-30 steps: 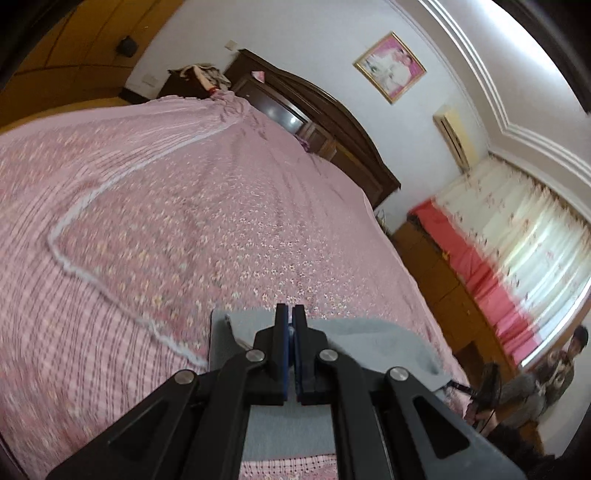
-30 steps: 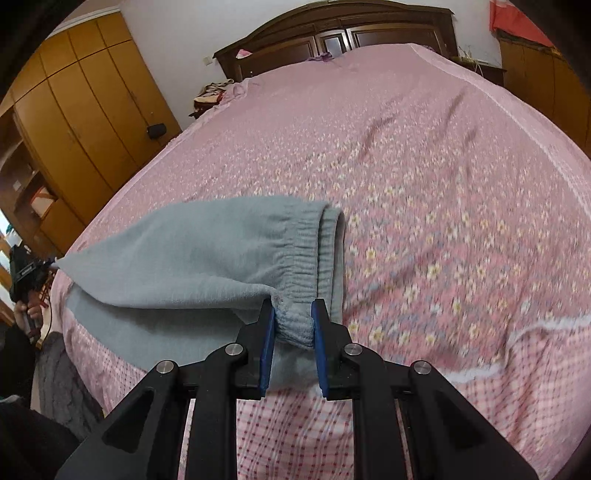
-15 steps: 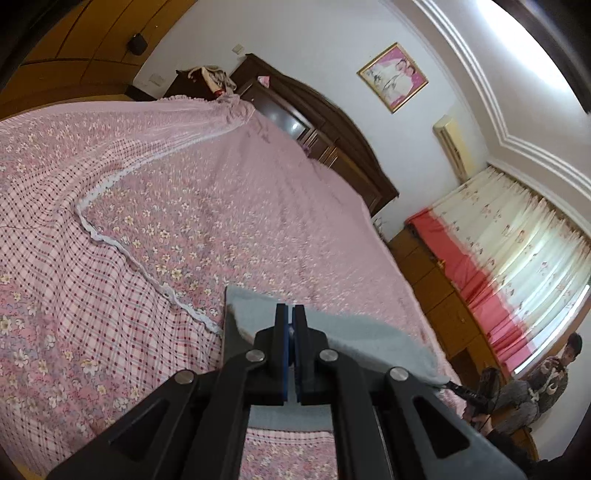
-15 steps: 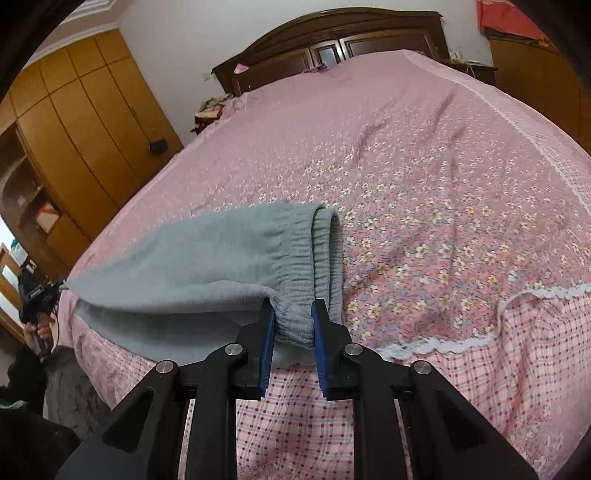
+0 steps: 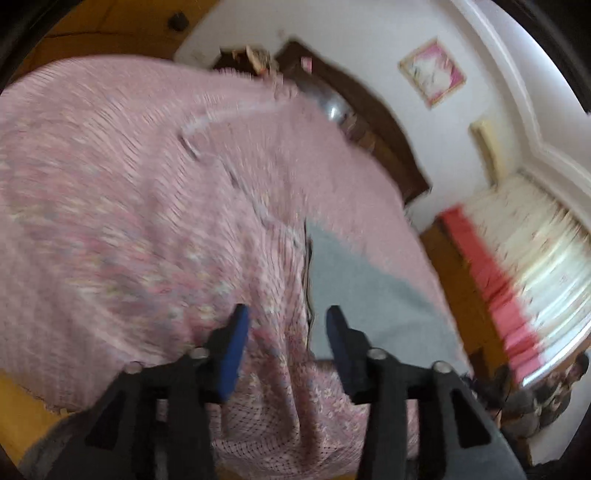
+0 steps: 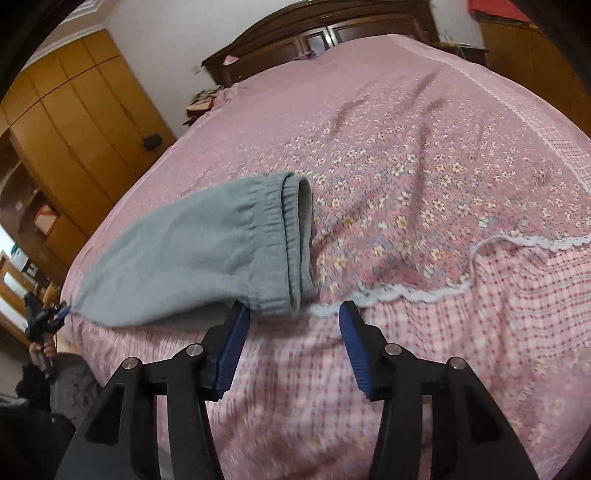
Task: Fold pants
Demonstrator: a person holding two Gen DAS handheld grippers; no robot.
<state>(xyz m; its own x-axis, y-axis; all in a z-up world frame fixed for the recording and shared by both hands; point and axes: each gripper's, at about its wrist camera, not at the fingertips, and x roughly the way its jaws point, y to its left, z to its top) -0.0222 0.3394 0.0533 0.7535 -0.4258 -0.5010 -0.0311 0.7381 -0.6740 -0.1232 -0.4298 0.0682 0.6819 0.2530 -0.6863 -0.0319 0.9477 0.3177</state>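
Grey pants (image 6: 207, 258) lie folded on the pink bed near its front edge, the elastic waistband (image 6: 295, 236) at the right end. My right gripper (image 6: 293, 321) is open and empty, just in front of the waistband corner. In the blurred left wrist view the pants (image 5: 369, 295) lie flat ahead. My left gripper (image 5: 286, 325) is open and empty, just in front of the pants' near left edge.
The pink floral bedspread (image 6: 424, 166) with a checked border (image 6: 480, 314) covers the bed. A dark headboard (image 6: 325, 29) is at the far end and a wooden wardrobe (image 6: 74, 122) on the left. A person (image 5: 546, 391) sits by the curtains.
Both grippers opened and let go of the pants, which now lie on the bed. The left wrist camera swung quickly and its view is blurred.
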